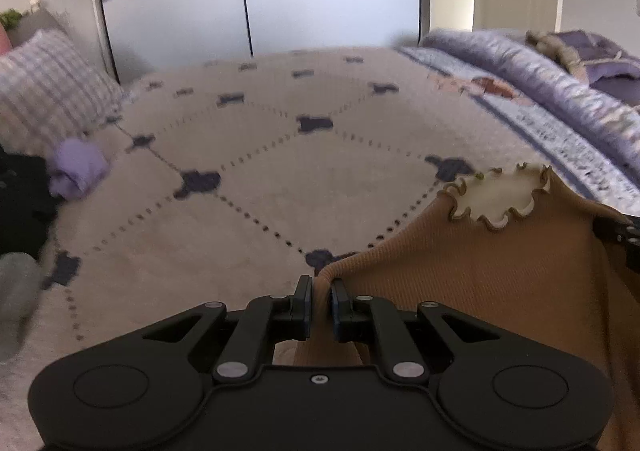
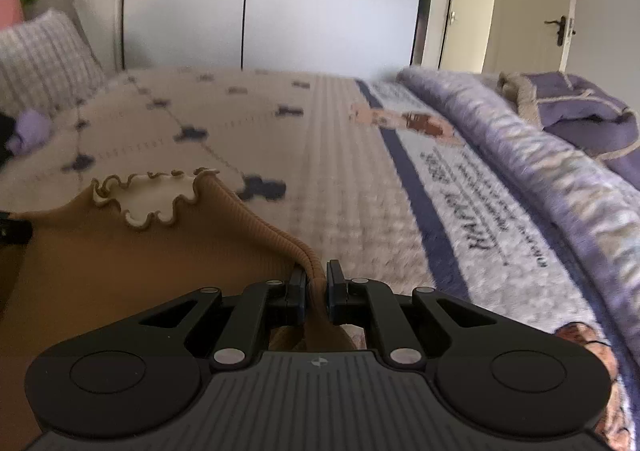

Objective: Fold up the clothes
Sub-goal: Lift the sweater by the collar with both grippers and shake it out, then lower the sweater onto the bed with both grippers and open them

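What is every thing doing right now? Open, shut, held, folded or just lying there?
left gripper: shut on the brown top.
right gripper: shut on the brown top.
brown top: held up by both shoulders, spread out, not folded.
purple cloth: crumpled on the bed.
wardrobe doors: shut.
checked pillow: propped at the bed's head.

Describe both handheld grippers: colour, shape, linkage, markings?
Left gripper and right gripper: matte black bodies, two round caps each, angled linkage bars on silver pivot pins, short black fingers with blue-edged pads. The right's top is ribbed; the left's is smooth. No cables or sleeves show.
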`<state>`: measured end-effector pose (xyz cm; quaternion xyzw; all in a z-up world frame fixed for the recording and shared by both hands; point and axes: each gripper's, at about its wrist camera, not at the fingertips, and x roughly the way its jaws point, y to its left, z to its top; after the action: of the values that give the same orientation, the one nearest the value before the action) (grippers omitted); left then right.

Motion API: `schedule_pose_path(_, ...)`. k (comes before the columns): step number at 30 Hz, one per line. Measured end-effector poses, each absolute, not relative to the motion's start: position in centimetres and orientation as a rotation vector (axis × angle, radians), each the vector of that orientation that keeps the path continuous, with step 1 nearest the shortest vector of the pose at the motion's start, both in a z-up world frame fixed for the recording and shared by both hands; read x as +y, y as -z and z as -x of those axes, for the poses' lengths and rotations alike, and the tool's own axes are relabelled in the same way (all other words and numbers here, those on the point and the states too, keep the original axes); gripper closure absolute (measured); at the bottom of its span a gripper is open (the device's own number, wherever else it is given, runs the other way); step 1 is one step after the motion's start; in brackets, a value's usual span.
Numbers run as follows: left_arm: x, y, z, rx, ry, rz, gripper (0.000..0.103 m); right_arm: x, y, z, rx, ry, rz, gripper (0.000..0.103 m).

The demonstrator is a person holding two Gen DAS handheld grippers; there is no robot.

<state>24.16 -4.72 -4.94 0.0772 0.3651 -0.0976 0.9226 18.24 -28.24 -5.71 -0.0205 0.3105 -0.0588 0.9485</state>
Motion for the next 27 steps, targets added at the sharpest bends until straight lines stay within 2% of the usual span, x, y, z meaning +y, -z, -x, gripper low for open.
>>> schedule_pose_path(6,-5.3,8.4,-26.6,0.779,0.184,-0.178,0.091,-28.4,9.1,-20.5,0.685,0.124,0.053,0.088)
schedule_pose_path(7,-5.3,8.5,-26.7,0.772,0.178,-0.182,0.086,-28.4,9.4,-20.6,0.686,0.124,0.052,0.086)
schedule_pose_path(9,-5.2,8.7,-27.0,0.761,0.152,-0.187,0.072,-28.4,9.5,-20.8,0.692,0.127,0.055,0.080)
schedule_pose_path(11,-4.8,8.8,-27.1,0.751,0.097,-0.195,0.035,-28.6,9.7,-21.1,0.698,0.144,0.067,0.063)
schedule_pose_path(13,-4.0,8.8,-27.3,0.756,0.081,-0.177,0.026,-29.0,9.6,-21.0,0.701,0.167,0.069,0.041)
schedule_pose_path(15,-3.1,8.4,-27.1,0.773,0.102,-0.135,0.025,-29.5,9.2,-20.8,0.703,0.169,0.058,0.036)
schedule_pose_path(19,-2.4,7.8,-25.4,0.791,0.094,-0.122,0.017,-29.7,8.0,-19.0,0.693,0.159,0.042,0.030)
schedule_pose_path(27,-1.2,6.7,-19.3,0.838,0.126,-0.080,0.016,-29.4,5.1,-13.8,0.675,0.122,0.013,0.021)
